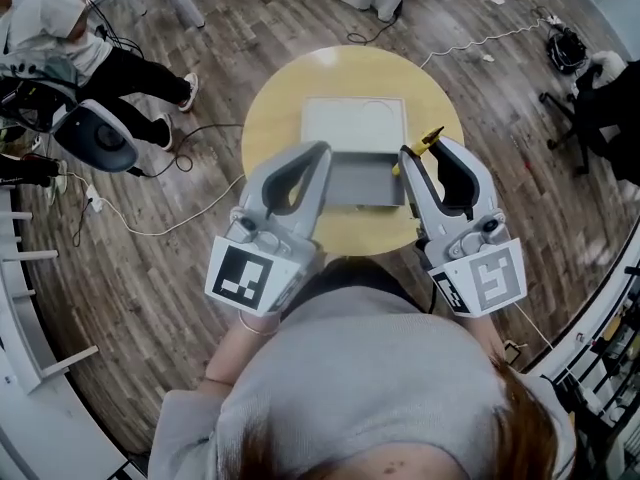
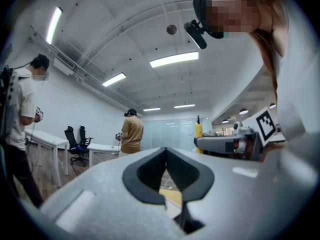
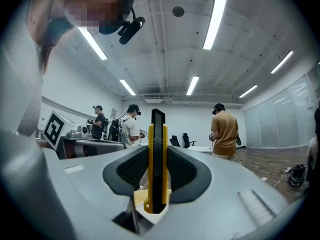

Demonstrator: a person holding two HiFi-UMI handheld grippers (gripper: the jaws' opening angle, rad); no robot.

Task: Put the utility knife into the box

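My right tongs are closed on the utility knife; its yellow and black body stands on end between the two pads, which stay wide because of it; my left tongs have their tips together and carry nothing. In the head view both point forward over the near side of the round yellow worktop; the knife sits just beside the far right corner of the open grey box, not yet inside it; the white lid lies behind the box.

To do this step well, I think I should bring the right tongs to the left until the knife is above the empty inside, lay its long side along the long side of the box, go low, and only then let the pads part; the left tongs should keep away from the opening.

I can read no brand or writing on the knife or box; only the black and white square markers on the cubes show.
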